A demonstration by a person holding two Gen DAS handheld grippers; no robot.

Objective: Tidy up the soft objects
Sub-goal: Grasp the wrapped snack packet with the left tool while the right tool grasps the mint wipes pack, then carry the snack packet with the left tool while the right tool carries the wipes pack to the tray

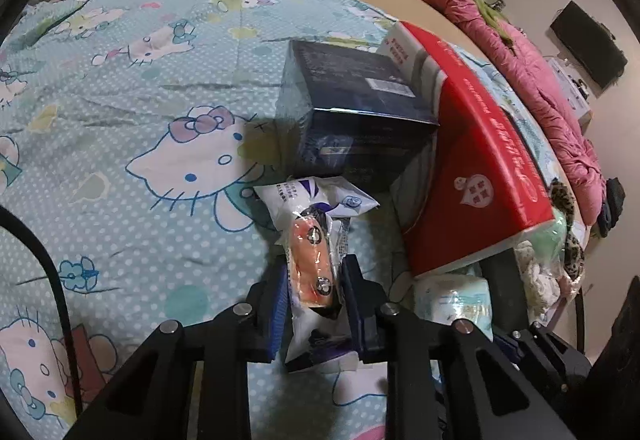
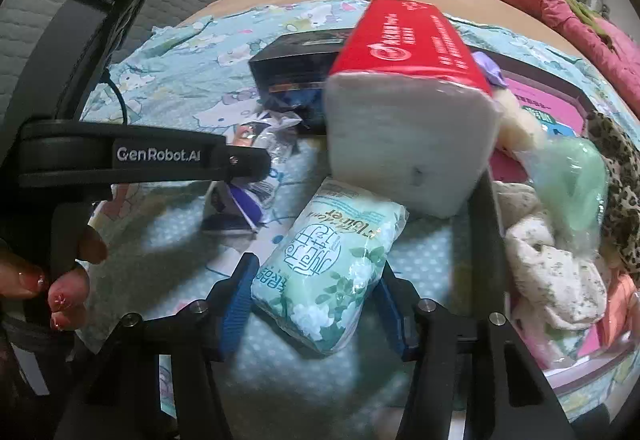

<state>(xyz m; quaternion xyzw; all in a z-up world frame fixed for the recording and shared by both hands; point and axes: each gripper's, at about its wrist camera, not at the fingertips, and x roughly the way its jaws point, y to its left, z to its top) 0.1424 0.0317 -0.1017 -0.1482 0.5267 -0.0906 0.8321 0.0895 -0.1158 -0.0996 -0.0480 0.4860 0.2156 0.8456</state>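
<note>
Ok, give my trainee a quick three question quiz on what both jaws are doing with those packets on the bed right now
1. True or false: the left gripper grips the white packet with the orange toy car.
2. What lies between the right gripper jaws?
A. red tissue pack
B. green tissue packet
C. dark box
3. Name the cloth under both packets.

Key: 1 true; 2 B; 3 the cartoon-cat bedsheet.

Dim indoor light; soft shadows; heavy fisheye warp, dark corners; slight blur.
</note>
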